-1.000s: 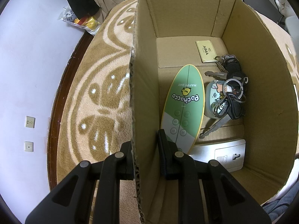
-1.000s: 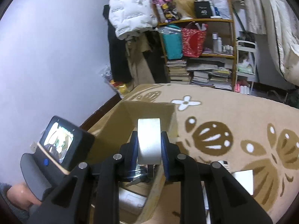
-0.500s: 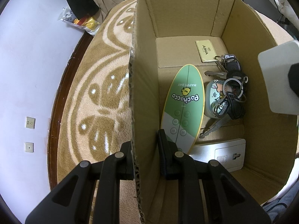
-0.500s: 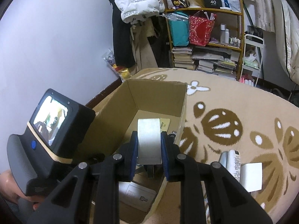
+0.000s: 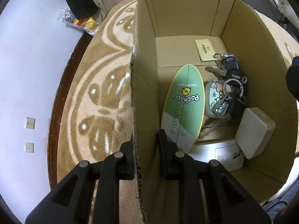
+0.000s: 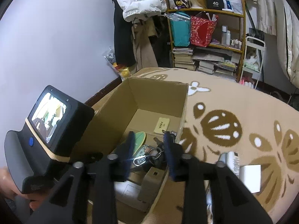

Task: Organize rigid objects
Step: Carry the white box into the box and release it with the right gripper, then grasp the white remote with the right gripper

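Observation:
A cardboard box (image 5: pixel 186 16) (image 6: pixel 149 97) stands on the carpet. My left gripper (image 5: pixel 145 140) is shut on the box's left wall. Inside lie a green Pochacco board (image 5: pixel 184 100), a bunch of keys (image 5: pixel 229 85), a yellow AIMA card (image 5: pixel 204 49), a white flat pack (image 5: pixel 220 154) and a small white box (image 5: pixel 255 132) that rests on the pack. My right gripper (image 6: pixel 149 145) is open and empty above the box's right side; the small white box (image 6: pixel 152 178) lies below it.
A white tube (image 6: pixel 231 161) and a white card (image 6: pixel 250 177) lie on the beige patterned carpet (image 6: pixel 233 112) right of the box. A cluttered shelf (image 6: pixel 205 37) stands at the back. The wall (image 5: pixel 28 65) is at the left.
My right gripper carried the small white box over the cardboard box, opened and let it go. The small box now lies inside on the white pack. My left gripper has not moved.

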A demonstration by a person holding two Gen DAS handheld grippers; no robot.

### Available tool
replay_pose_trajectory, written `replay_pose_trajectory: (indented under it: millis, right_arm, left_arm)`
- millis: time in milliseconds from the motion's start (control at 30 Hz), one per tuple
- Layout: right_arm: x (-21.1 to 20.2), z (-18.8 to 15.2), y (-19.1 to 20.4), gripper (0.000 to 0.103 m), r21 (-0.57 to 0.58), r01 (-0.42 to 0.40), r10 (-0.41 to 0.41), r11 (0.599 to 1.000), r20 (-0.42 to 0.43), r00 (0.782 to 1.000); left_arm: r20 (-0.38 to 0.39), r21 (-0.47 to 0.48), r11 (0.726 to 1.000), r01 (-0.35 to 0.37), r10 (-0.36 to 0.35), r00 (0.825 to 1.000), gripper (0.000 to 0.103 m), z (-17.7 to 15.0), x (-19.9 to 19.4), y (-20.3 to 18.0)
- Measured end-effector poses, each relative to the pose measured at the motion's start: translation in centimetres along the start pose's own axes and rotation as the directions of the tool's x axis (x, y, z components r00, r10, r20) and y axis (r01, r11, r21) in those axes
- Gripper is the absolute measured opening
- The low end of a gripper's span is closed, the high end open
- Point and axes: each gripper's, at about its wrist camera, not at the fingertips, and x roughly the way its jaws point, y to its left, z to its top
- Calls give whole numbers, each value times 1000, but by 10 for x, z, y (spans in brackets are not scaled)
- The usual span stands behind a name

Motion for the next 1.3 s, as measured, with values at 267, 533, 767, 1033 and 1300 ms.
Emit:
replay_pose_trajectory:
  millis: [267,533,767,1033,1300]
  right_arm:
    - [-16,10,-13,90,10,55,-55,998,31,998]
    - [-15,7,-40,103,32,164,-164,986,-5,986]
    - [-3,-1,-59,103,62,171,-168,983,-59,984]
    - [9,-13,-81,103,113,184,-168,977,-134,977]
    - [8,-24,-119,103,210,222,-188,952,-173,967]
  left_arm:
    - [-2,-2,1000,6,-6,1000,21,0,0,0]
    - [-2,-4,1000,4,-4,1000,22,0,0,2]
    - [-3,-5,1000,5,-5,1000,22,0,0,2]
    - [-4,-6,1000,7,-7,1000,22,-1,0,2]
    - [-2,-2,1000,1,-1,1000,22,-1,0,1]
